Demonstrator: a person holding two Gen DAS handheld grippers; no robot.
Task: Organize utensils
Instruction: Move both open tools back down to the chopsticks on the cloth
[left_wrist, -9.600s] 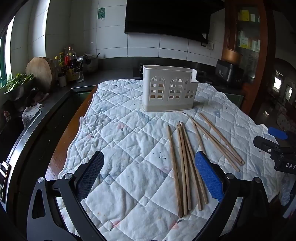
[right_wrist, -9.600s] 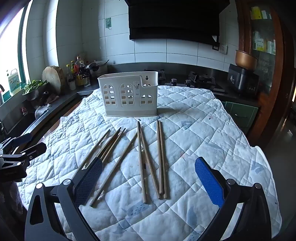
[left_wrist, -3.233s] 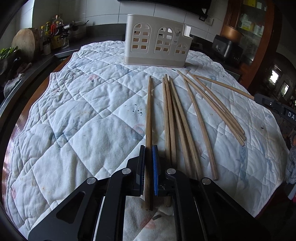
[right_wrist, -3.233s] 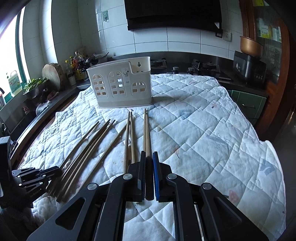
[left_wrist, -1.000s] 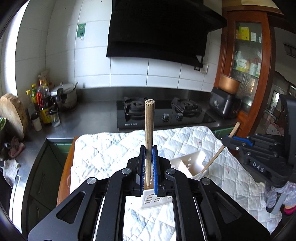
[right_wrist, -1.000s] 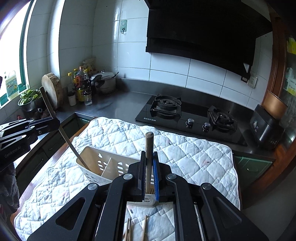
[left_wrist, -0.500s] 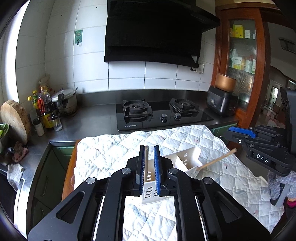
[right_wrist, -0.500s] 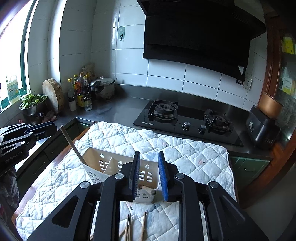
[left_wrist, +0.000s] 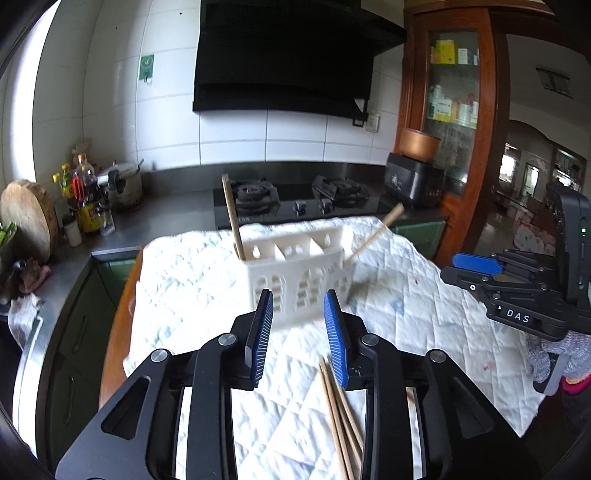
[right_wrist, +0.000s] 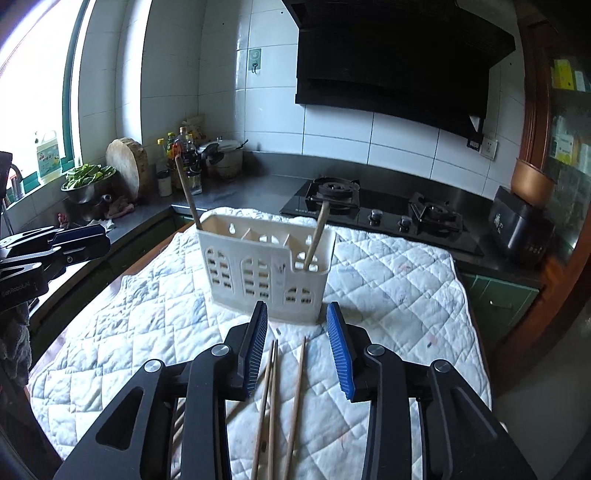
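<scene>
A white plastic utensil caddy (left_wrist: 295, 273) (right_wrist: 258, 273) stands on the quilted cloth. One wooden chopstick (left_wrist: 232, 218) (right_wrist: 186, 194) leans in its left compartment, another (left_wrist: 373, 232) (right_wrist: 316, 238) in its right one. Several chopsticks (left_wrist: 341, 413) (right_wrist: 280, 402) lie on the cloth in front. My left gripper (left_wrist: 298, 339) is open and empty, near and above the caddy's front. My right gripper (right_wrist: 297, 347) is open and empty, just in front of the caddy. Each gripper shows at the edge of the other's view.
The quilted cloth (right_wrist: 388, 295) covers a table beside a steel counter. A gas hob (right_wrist: 373, 214) lies behind. Bottles and a pot (right_wrist: 192, 158), a wooden board (right_wrist: 125, 166) and a bowl of greens (right_wrist: 86, 181) stand at the left. A dark appliance (right_wrist: 521, 229) is at the right.
Both grippers let go of their chopsticks, which now lean in the caddy. Both have opened wider and pulled back from the caddy.
</scene>
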